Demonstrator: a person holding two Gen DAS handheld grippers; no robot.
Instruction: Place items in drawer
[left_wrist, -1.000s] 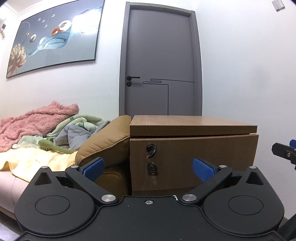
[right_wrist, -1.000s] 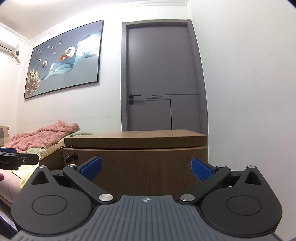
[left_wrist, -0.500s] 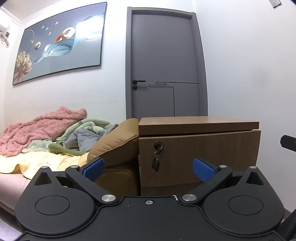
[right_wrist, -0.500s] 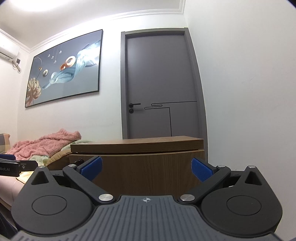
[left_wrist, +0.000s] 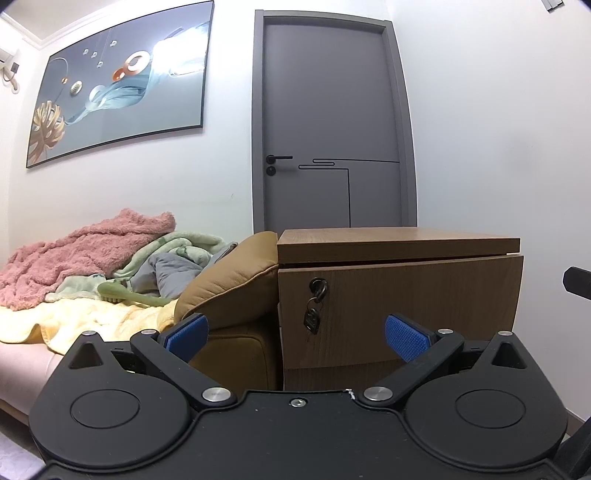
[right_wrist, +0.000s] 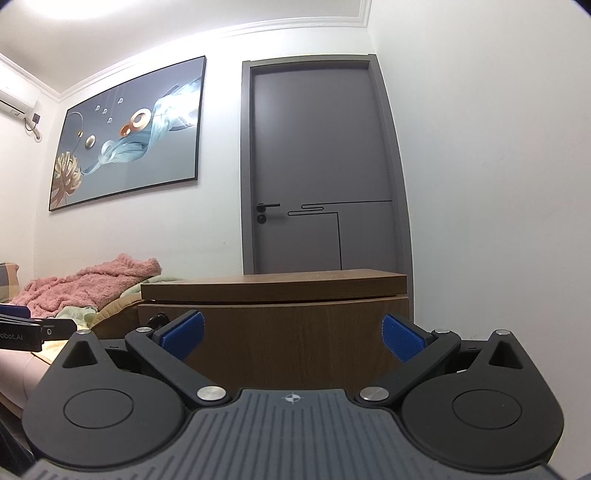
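Observation:
A brown wooden bedside cabinet (left_wrist: 399, 295) stands ahead, also in the right wrist view (right_wrist: 280, 332). Its top drawer front (left_wrist: 424, 306) is shut, with a key and fob (left_wrist: 316, 306) hanging from the lock at its left. My left gripper (left_wrist: 297, 338) is open and empty, some way in front of the drawer. My right gripper (right_wrist: 291, 336) is open and empty, facing the same drawer front from further right. No loose items to store show in either view.
A tan sofa arm (left_wrist: 225, 288) touches the cabinet's left side. Pink, green and yellow blankets (left_wrist: 85, 258) lie on the sofa. A grey door (left_wrist: 328, 125) stands shut behind the cabinet. A white wall (left_wrist: 517, 147) runs along the right.
Both grippers have tilted upward and drawn back a little, so the cabinet sits lower in the views. Both stay open and empty. Nothing else moved.

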